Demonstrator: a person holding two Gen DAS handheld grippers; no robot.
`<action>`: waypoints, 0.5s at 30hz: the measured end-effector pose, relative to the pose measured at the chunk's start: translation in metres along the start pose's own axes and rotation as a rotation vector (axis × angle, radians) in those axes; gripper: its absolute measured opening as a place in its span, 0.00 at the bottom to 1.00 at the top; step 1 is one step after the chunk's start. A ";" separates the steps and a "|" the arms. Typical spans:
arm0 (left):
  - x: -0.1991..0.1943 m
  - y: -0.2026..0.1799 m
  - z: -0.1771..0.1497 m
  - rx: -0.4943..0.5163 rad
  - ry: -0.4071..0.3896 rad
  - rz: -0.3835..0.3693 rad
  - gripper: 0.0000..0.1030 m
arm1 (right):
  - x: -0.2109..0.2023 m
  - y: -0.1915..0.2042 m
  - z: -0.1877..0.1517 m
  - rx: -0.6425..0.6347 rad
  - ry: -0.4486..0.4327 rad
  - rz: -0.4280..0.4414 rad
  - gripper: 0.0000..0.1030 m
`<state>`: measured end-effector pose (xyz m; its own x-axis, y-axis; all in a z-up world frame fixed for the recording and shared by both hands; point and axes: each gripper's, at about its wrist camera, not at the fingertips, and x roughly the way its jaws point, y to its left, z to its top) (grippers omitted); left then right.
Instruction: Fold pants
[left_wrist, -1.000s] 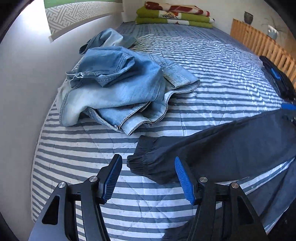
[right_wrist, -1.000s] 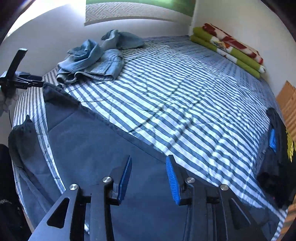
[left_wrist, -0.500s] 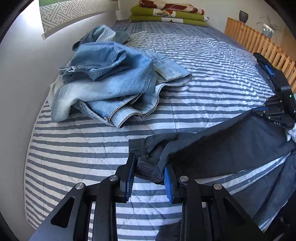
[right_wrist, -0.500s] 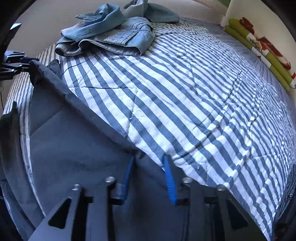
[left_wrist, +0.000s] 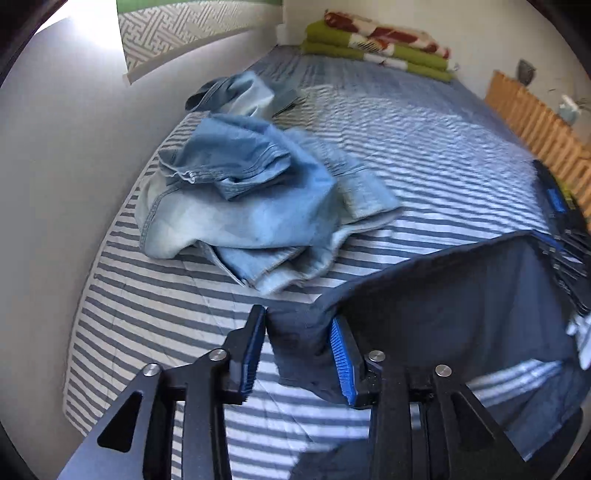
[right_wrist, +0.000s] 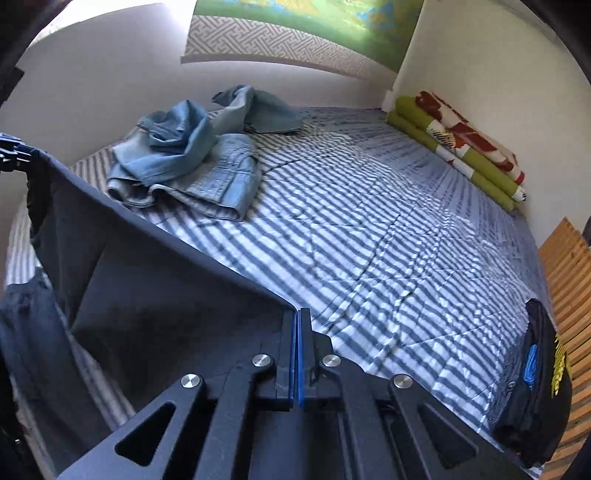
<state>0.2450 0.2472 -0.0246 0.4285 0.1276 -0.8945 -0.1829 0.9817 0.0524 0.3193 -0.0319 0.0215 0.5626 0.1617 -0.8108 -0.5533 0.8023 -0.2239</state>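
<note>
Dark navy pants (left_wrist: 461, 295) hang stretched between my two grippers above the striped bed (left_wrist: 443, 147). My left gripper (left_wrist: 297, 317) has the bunched leg cuff between its blue pads; the pads press on it while the jaws are opening slightly. My right gripper (right_wrist: 297, 314) is shut on the upper edge of the pants (right_wrist: 147, 288), pads together with thin fabric pinched between them. The left gripper (right_wrist: 11, 151) shows at the far left of the right wrist view, and the right gripper (left_wrist: 569, 236) at the far right of the left wrist view. The other leg droops below.
A crumpled heap of light blue jeans (left_wrist: 251, 206) lies near the wall. A folded green and red blanket (right_wrist: 461, 147) sits at the head of the bed. A wooden slatted rail (right_wrist: 569, 266) runs along the right side, with a black garment (right_wrist: 535, 387) beside it.
Both grippers closed on the dark pants and raised them off the bed. The fabric now runs taut between them. The right gripper went from open to fully shut.
</note>
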 end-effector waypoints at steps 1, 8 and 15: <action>0.022 0.003 0.012 -0.001 0.036 0.061 0.42 | 0.018 0.001 0.000 0.002 0.040 -0.008 0.02; 0.051 0.038 -0.003 -0.116 0.065 -0.056 0.42 | 0.039 -0.022 -0.007 0.130 0.104 0.009 0.17; 0.102 0.022 -0.067 -0.123 0.201 -0.156 0.57 | -0.036 -0.048 -0.042 0.286 0.034 0.133 0.21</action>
<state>0.2255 0.2726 -0.1446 0.2781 -0.0661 -0.9583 -0.2401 0.9612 -0.1360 0.3000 -0.1002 0.0388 0.4734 0.2604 -0.8415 -0.4224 0.9054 0.0426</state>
